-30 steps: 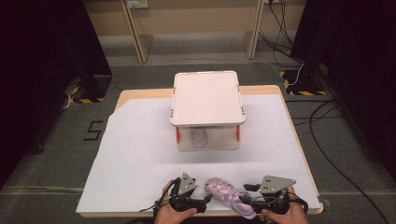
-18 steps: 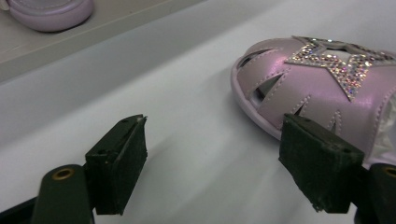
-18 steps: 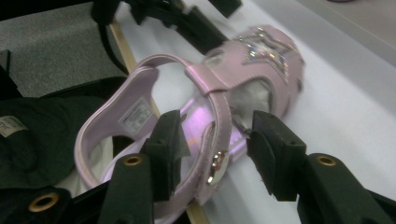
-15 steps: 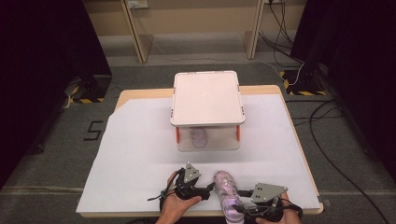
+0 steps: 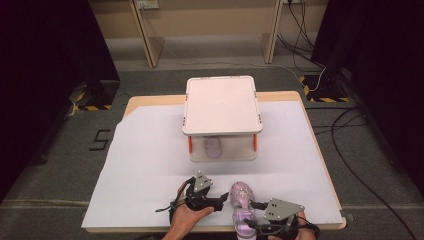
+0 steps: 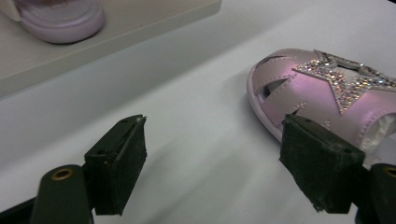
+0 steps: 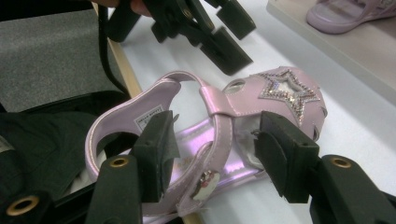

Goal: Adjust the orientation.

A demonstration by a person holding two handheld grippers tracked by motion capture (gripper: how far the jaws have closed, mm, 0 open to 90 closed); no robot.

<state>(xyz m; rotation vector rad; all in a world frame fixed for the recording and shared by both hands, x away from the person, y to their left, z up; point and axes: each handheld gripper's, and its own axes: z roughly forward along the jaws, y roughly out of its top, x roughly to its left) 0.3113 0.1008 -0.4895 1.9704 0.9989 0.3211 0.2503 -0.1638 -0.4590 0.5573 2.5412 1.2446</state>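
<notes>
A pink sandal [image 5: 241, 200] with a glittery star on its toe lies on the white paper at the table's front edge, toe towards the shelf. My left gripper [image 5: 221, 201] stands open just left of the toe, with nothing between its pads [image 6: 116, 163]. My right gripper [image 5: 250, 217] reaches in from the right at the sandal's middle. Its jaws have just been opening, and the sandal [image 7: 233, 107] lies between them with the pads [image 7: 285, 154] off its sides. A second pink sandal [image 5: 213, 146] sits under the white shelf [image 5: 221, 102].
The white paper [image 5: 150, 165] covers most of the wooden table [image 5: 145, 100]. The shelf stands on orange legs at mid-table. The sandal's heel [image 7: 107, 130] hangs at the table's front edge. Dark floor and cables surround the table.
The sandal has swung from lying crosswise between the grippers to pointing its toe at the shelf. My right gripper has drawn back towards the front edge and its jaws have widened.
</notes>
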